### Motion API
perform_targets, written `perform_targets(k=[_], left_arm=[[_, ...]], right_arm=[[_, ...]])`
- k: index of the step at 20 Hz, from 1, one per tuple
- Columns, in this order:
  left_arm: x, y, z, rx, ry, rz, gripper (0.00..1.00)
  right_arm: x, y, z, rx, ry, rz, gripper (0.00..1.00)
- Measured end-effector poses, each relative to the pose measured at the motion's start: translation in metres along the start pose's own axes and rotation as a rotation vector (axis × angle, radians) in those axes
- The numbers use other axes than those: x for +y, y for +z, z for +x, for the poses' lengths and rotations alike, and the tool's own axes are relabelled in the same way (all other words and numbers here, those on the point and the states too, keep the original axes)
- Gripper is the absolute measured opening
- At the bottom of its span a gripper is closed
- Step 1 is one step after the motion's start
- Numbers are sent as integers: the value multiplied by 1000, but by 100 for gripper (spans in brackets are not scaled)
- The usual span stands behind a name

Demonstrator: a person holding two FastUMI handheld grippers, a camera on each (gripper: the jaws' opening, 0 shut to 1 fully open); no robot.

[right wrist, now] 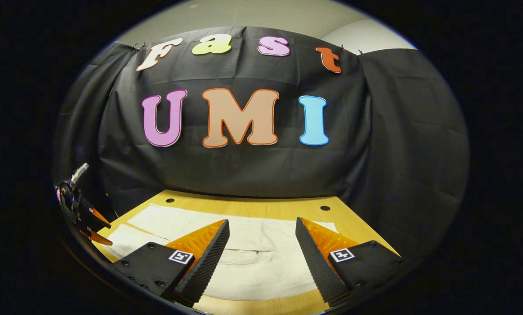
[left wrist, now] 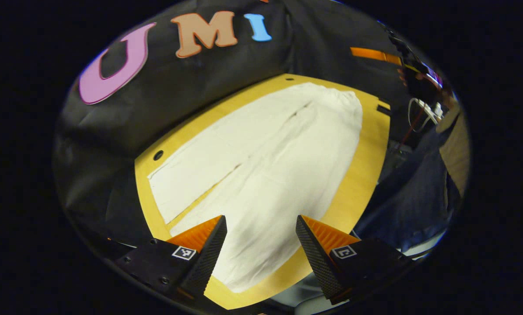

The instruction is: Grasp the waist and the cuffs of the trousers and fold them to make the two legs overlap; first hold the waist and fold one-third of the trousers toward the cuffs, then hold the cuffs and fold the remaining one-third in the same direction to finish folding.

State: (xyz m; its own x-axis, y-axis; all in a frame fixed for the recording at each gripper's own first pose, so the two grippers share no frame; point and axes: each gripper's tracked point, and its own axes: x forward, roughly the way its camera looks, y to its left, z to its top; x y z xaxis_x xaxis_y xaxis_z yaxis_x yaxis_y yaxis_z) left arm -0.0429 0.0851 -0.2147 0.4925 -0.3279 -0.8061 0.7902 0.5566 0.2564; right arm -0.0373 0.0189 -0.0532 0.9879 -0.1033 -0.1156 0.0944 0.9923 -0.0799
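We see the white trousers (left wrist: pixel 261 175) spread flat on the wooden bench (left wrist: pixel 357 188), both legs lying side by side and not yet overlapped, with a narrow strip of bare wood showing between them toward the cuffs. In the left gripper view, the waist end lies at the far end of the bench from the camera and the cuff of the nearer leg sits just ahead of the left gripper (left wrist: pixel 261 232). Its fingers (left wrist: pixel 208 253) stand wide apart with nothing between them, held above the trousers without touching the cloth. A person's dark sleeve (left wrist: pixel 419 192) shows just off the bench's edge.

In the right gripper view, the trousers (right wrist: pixel 261 258) lie across the bench (right wrist: pixel 248 208) directly below the right gripper (right wrist: pixel 261 238), whose fingers (right wrist: pixel 206 262) are likewise spread open and hold nothing. The left gripper (right wrist: pixel 86 218) appears off the trousers' far-left end, above the bench edge; from that distance we cannot tell how its fingers stand. Two small round holes (right wrist: pixel 324 208) mark the bench beyond the trousers, near the black cloth wall (right wrist: pixel 243 170).
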Motion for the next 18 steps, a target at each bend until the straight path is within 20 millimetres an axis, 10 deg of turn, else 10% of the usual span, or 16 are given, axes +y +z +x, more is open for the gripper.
perform_targets(k=[9,18], left_arm=[[-25,-81,26,277,-201,266,91],[-17,-107,37,390,-253,268,89]], right_arm=[[-10,-25,-8,64,-57,24,97],[-5,-31,-2,91,-47,2,97]])
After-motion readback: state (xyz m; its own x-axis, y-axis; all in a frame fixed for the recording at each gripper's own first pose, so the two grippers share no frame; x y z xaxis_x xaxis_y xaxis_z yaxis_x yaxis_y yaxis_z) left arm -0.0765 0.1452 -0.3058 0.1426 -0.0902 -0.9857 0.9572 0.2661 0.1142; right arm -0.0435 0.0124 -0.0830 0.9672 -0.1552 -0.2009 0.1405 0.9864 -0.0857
